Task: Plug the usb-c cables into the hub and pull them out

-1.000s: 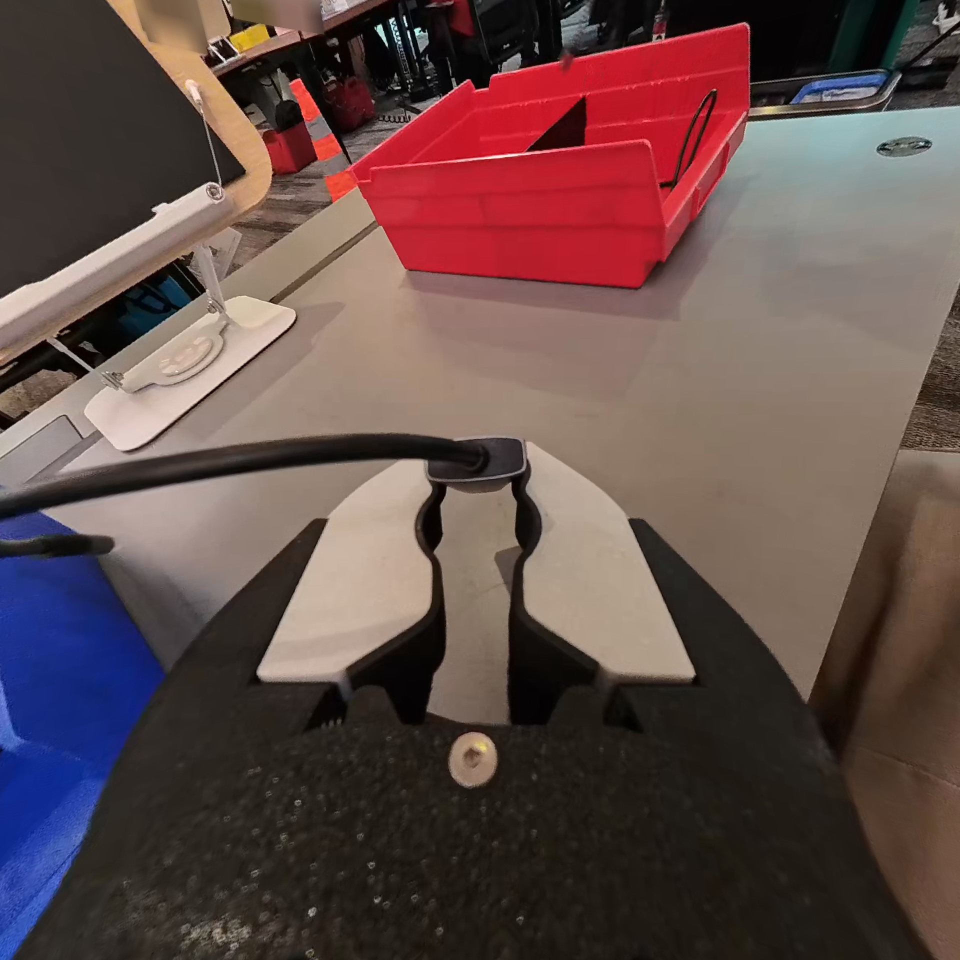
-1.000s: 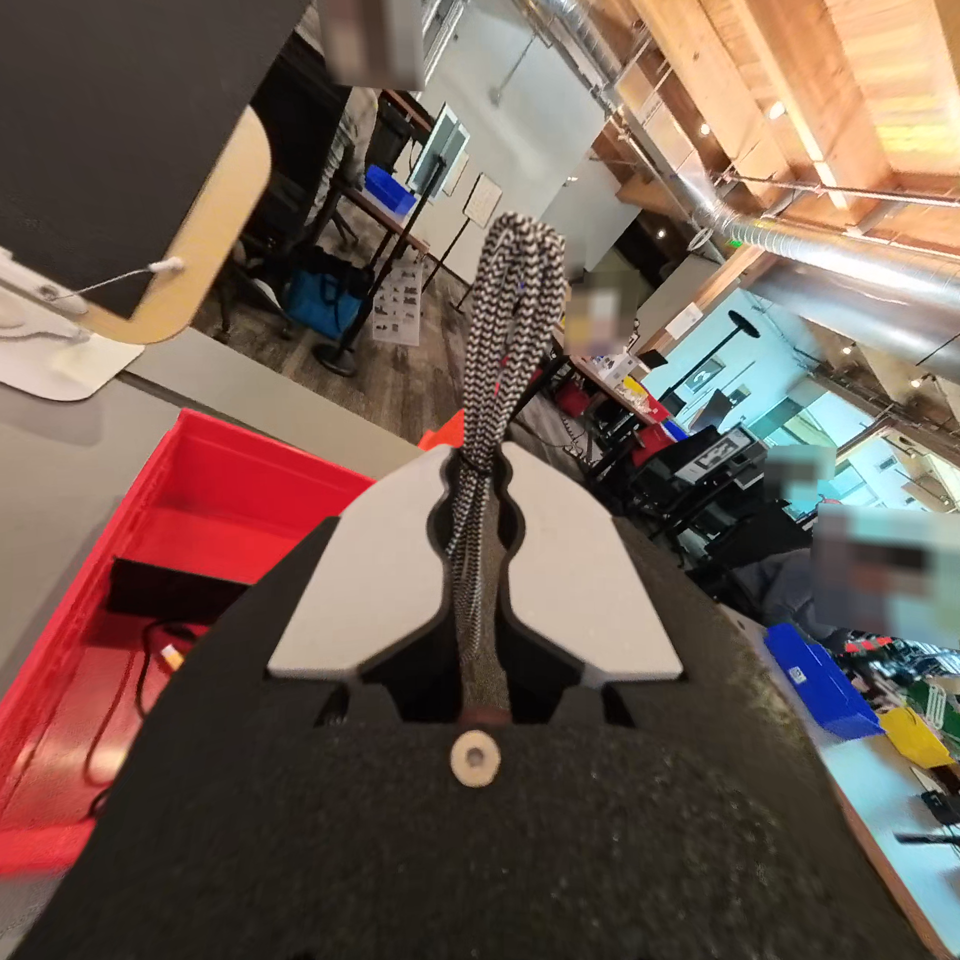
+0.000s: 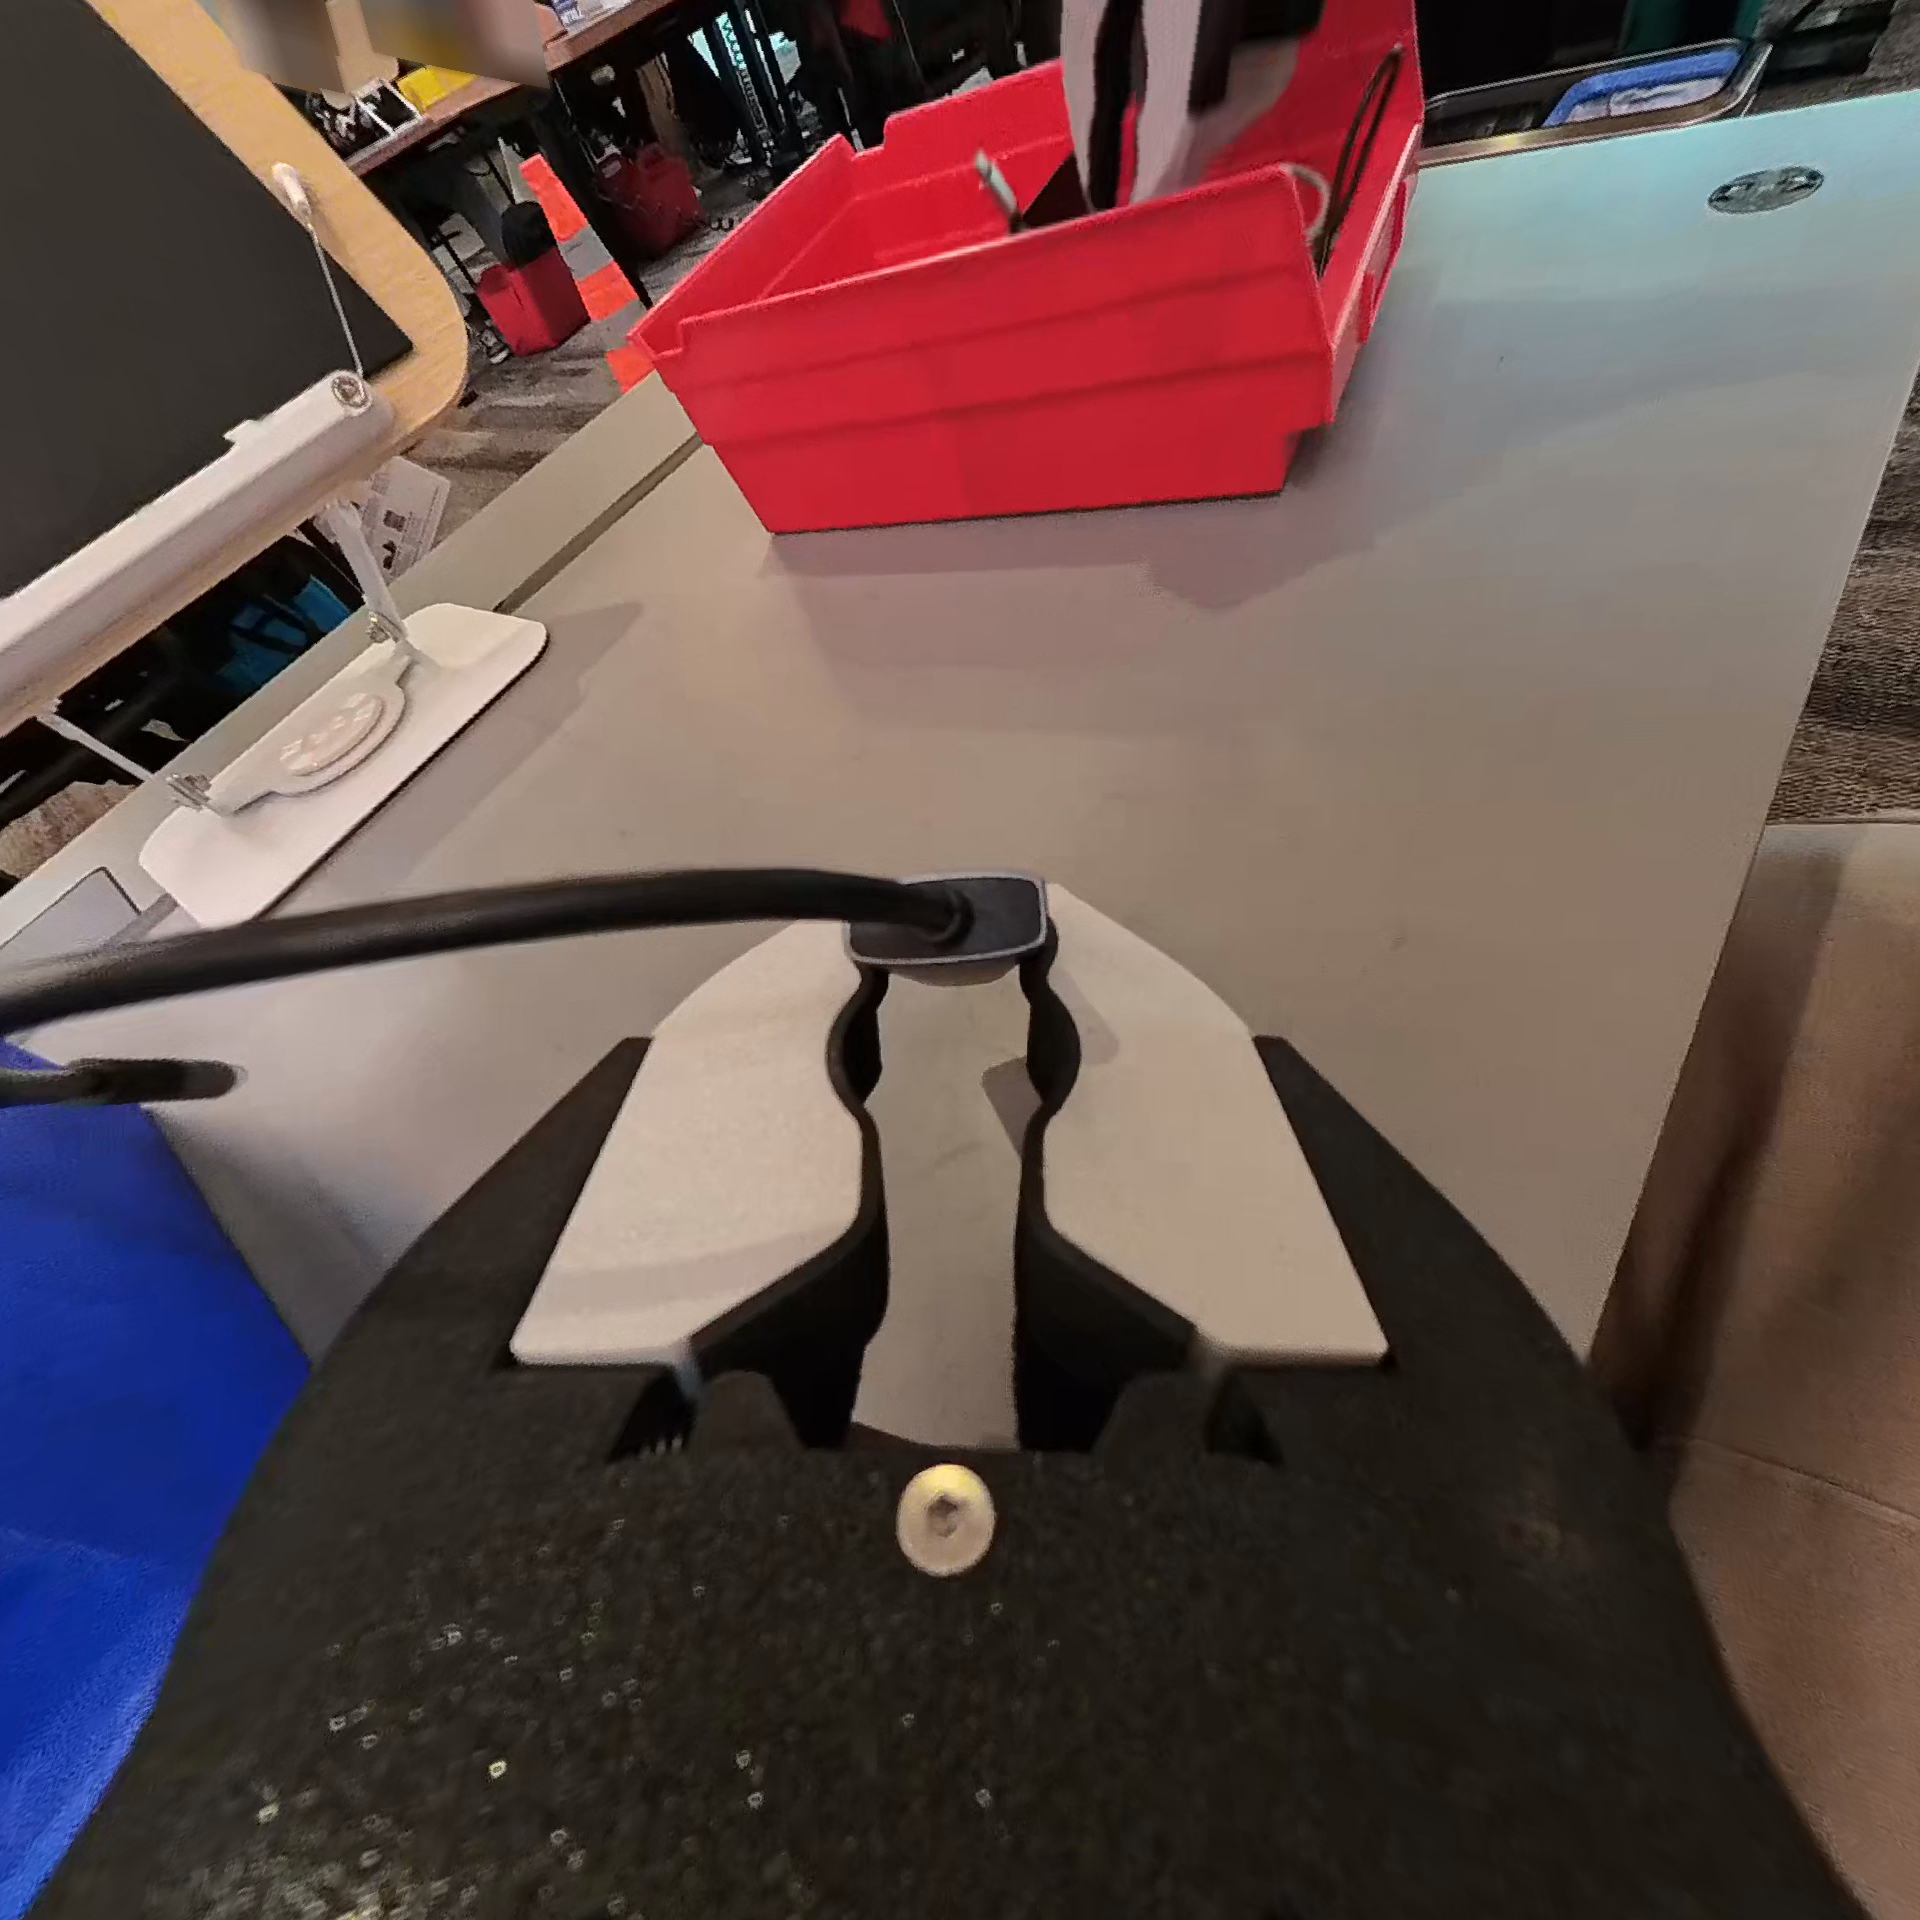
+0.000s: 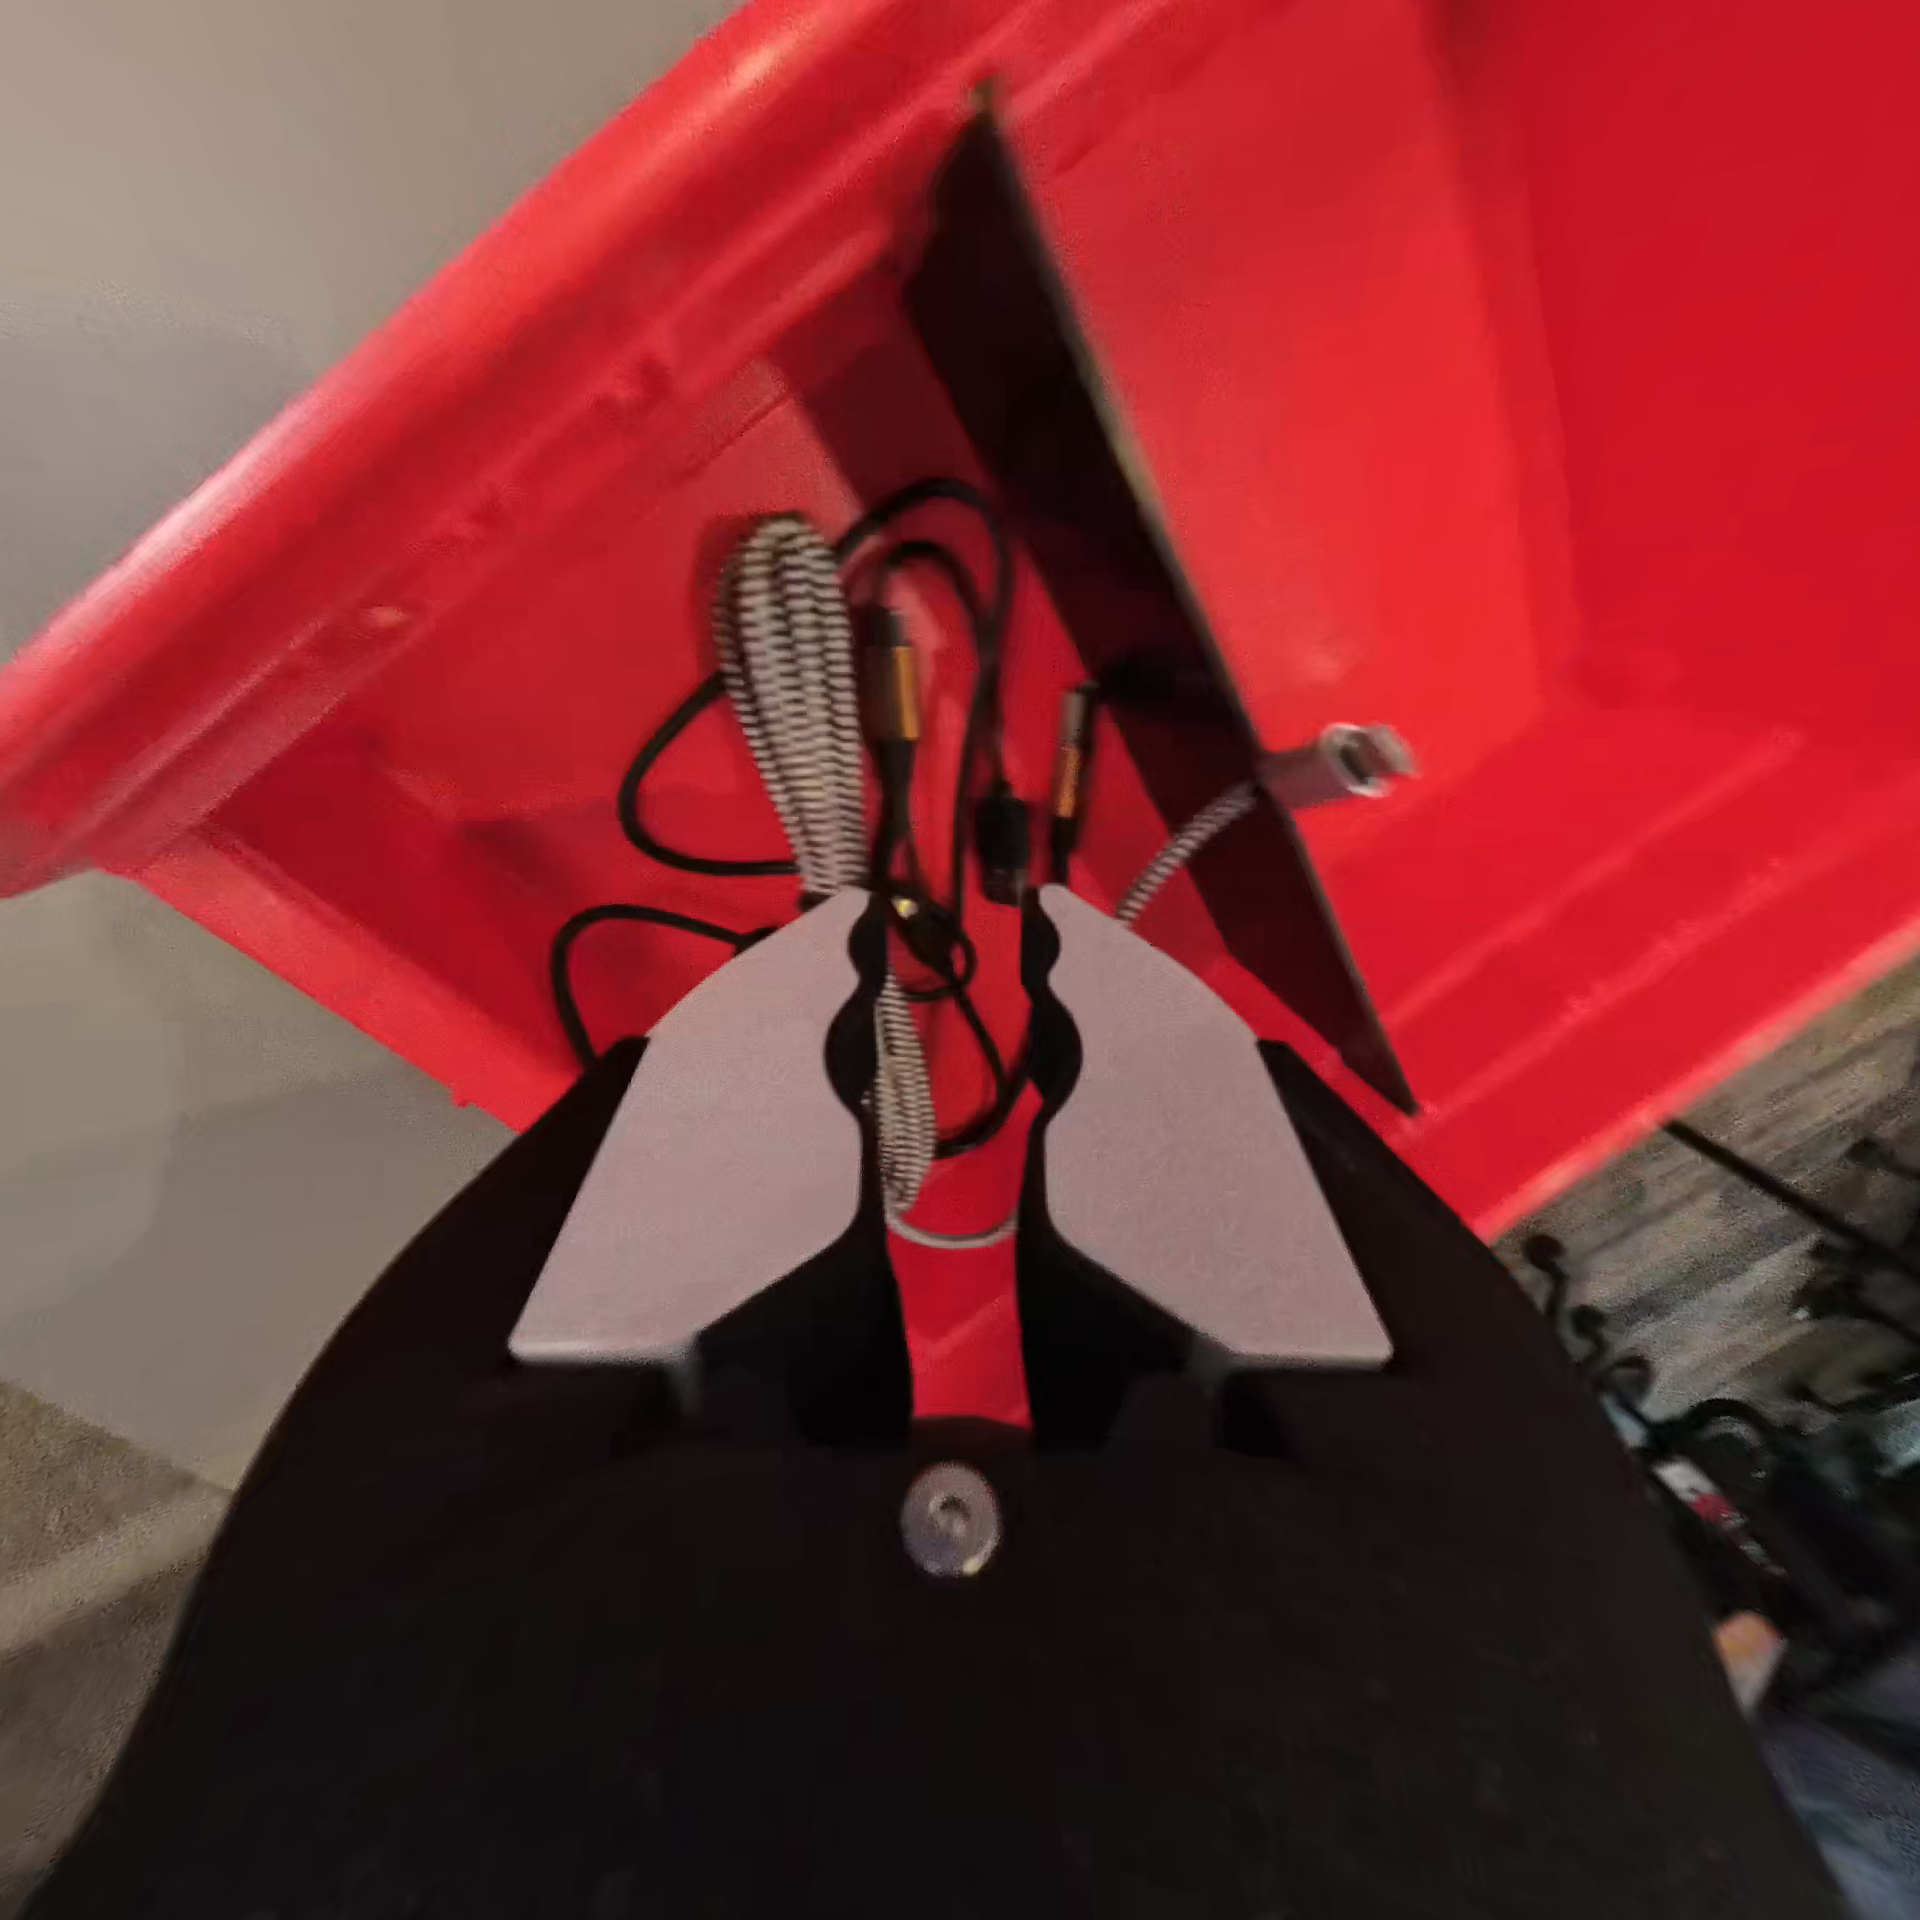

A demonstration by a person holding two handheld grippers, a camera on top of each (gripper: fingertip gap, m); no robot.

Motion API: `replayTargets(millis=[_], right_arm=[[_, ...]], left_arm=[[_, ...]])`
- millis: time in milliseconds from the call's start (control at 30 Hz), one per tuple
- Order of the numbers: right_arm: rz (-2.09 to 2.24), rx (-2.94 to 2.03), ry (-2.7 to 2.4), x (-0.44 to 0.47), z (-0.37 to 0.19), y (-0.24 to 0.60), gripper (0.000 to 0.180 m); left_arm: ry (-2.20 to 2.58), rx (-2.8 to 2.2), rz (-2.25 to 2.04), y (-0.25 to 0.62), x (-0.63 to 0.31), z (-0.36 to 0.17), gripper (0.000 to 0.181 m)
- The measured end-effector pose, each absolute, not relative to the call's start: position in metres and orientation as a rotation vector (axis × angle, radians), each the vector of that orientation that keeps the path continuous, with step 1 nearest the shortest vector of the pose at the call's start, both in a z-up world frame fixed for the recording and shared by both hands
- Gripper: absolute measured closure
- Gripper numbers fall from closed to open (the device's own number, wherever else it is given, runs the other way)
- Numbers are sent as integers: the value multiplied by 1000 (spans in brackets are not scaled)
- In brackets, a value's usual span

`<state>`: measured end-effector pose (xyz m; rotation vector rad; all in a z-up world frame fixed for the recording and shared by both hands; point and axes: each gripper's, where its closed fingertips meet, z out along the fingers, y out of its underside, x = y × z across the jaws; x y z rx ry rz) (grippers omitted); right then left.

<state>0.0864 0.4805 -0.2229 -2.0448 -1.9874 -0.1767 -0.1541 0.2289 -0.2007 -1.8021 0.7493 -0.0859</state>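
Firstly, left gripper [image 3: 945,935]: jaws clenched on the dark grey hub [image 3: 951,920], pinched at the fingertips just above the grey table [image 3: 1299,727], presumably to keep it steady and its ports reachable. Its black lead [image 3: 468,925] runs off left toward a blue bin [image 3: 104,1403].

Right gripper [image 4: 951,904]: jaws parted, nothing gripped, poised over the red bin [image 4: 1558,416]. Beneath them, left of the bin's black divider [image 4: 1091,520], lie a black-and-white braided cable [image 4: 800,707], folded in loops, and thin black cables with gold-sleeved plugs [image 4: 894,675]. The braided cable's silver plug [image 4: 1351,764] reaches past the divider.

Judgement: cables look returned to storage, none seated in the hub.

Left-wrist view also shows a white stand [image 3: 332,727] at the table's left edge.
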Motion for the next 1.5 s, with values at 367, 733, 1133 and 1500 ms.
replayTargets(millis=[367,733,1133,1500], right_arm=[[-261,-2127,-1523,101,-231,534,168],[-259,-2507,-1397,120,-279,526,173],[360,-1863,-1418,-34,-158,364,135],[369,-1368,-1612,-176,-207,241,142]], left_arm=[[783,-1801,-85,229,-145,-202,158],[779,-1801,-84,229,-146,-202,158],[535,-1708,-590,226,-159,-167,158],[254,-1804,-873,237,-170,-178,158]])
